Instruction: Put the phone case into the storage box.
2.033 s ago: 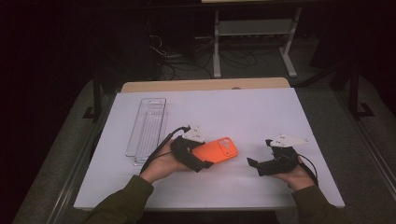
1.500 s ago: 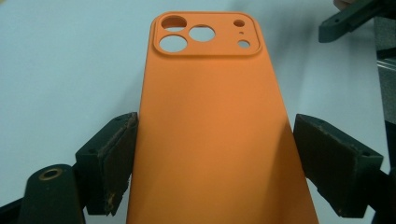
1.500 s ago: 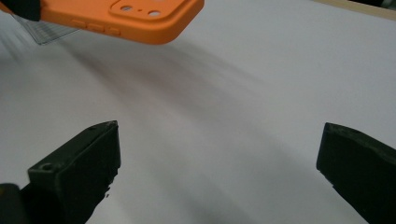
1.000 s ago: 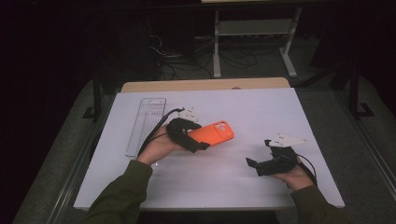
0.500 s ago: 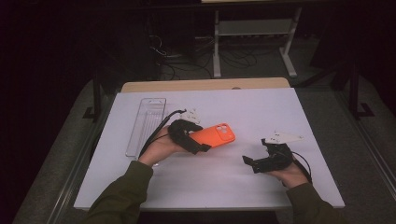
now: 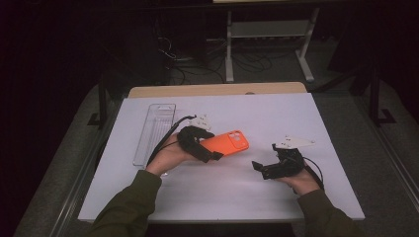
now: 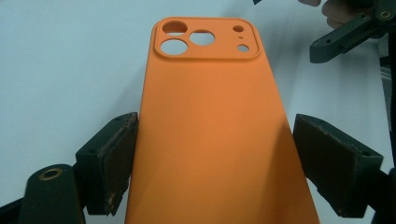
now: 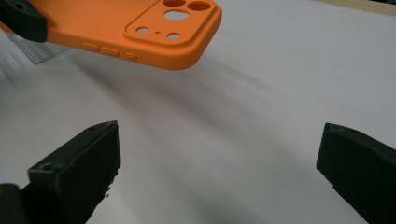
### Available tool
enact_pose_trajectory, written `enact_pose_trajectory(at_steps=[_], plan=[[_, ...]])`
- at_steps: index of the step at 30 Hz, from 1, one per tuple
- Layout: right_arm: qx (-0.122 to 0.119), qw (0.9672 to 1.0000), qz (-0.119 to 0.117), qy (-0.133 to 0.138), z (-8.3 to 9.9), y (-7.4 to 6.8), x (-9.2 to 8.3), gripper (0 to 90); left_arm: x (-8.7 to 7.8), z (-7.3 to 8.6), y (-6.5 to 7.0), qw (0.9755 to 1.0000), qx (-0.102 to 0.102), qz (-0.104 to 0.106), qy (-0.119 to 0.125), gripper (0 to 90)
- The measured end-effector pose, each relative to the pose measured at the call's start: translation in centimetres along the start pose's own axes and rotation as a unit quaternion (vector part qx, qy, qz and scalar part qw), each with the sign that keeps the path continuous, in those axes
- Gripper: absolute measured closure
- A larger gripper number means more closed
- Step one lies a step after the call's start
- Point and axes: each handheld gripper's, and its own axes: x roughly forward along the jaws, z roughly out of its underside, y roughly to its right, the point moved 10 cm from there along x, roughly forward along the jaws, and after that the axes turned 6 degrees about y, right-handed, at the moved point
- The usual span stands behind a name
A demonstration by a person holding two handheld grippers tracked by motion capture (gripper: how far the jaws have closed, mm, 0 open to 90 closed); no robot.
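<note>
The white table (image 6: 296, 118) takes up the middle of the high view, running from the lower left of the frame to the lower right. A clear plastic tray (image 6: 154, 133) lies flat on it at the left of centre, its long side pointing toward the top of the frame.

Just right of the tray, the orange phone case (image 6: 228, 142) sits near the centre of the frame, camera cutouts at its right end. The left gripper (image 6: 213, 154) pinches the case at its left end; in the left gripper view the case (image 7: 212, 140) rises from the bottom edge between the two black pads, which press on its long sides, cutouts at the top.

The right gripper (image 6: 259, 169) sits right of centre, below and apart from the case, jaws spread wide with nothing between them. In the right gripper view the case (image 8: 135, 32) hangs in the upper left, clear above the table (image 8: 280, 93).
</note>
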Motion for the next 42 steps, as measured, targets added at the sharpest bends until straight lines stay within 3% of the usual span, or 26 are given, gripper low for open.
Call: enact_pose_trajectory(at_steps=[29, 42], plan=[[-0.013, 0.9999, -0.008, -0.003, -1.1, -0.9, 4.2, 0.0, -0.1, -0.2, -0.1, 1.0000, -0.005, 0.004, 0.002, 16.6], [-0.033, 0.9995, -0.003, 0.000, -1.1, -0.8, 4.3, 0.0, -0.2, -0.2, -0.2, 1.0000, -0.008, 0.000, 0.002, 16.6]])
